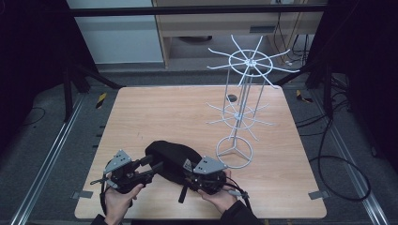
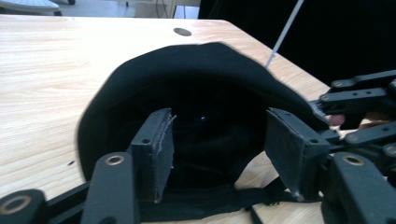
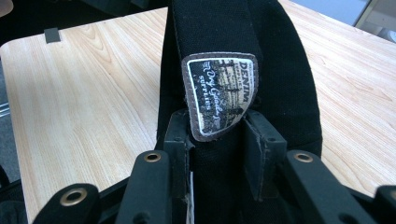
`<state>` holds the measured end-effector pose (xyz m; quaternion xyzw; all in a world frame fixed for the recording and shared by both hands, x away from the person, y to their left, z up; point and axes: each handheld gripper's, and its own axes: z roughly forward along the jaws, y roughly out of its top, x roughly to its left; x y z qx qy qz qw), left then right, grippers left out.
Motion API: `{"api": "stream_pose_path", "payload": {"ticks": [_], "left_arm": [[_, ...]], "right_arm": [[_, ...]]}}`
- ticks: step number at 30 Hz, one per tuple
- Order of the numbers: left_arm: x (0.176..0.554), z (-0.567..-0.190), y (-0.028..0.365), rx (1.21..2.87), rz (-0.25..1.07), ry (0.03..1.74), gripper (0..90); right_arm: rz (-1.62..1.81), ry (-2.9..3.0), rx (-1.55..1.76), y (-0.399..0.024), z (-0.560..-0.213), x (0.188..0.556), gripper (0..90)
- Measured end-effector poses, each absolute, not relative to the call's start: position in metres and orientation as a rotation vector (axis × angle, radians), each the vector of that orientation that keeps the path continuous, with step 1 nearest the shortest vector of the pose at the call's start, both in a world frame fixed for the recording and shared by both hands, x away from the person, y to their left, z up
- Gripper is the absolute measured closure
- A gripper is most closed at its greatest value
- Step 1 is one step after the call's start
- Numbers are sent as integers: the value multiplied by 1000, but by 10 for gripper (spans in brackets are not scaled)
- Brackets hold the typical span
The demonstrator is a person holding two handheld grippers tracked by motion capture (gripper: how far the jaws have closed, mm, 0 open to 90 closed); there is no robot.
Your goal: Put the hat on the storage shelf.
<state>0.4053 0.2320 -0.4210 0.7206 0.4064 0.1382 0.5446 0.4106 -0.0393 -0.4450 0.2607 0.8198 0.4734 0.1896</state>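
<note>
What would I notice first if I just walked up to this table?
Probably the black cap lying at the near edge of the wooden table, between the two hands. The right tool pinches its front by the sewn-on patch, while the left tool stands open at its hollow side. A tall white wire rack stands behind, right.

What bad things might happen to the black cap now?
1. Only the right gripper pinches the black cap, by the part with the patch. The left gripper stands open, so the cap may sag or twist if lifted.
2. The wire rack stands close beside the cap; a swing could knock it over.
3. The loose strap might snag.
</note>
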Motion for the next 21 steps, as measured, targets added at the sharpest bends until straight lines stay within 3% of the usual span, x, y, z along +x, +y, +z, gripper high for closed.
{"api": "stream_pose_path", "payload": {"ticks": [6, 13, 18, 21], "left_arm": [[408, -417, 218, 1696, 292, 944, 358], [419, -416, 204, 1669, 243, 970, 358], [426, -418, 203, 1634, 207, 1003, 461], [426, -417, 202, 1618, 180, 1003, 569]], "right_arm": [[1335, 2313, 713, -37, -445, 409, 650], [1349, 2331, 690, -35, -447, 408, 645], [1351, 2344, 678, -33, -448, 407, 637], [1356, 2351, 681, -32, -448, 407, 616]]}}
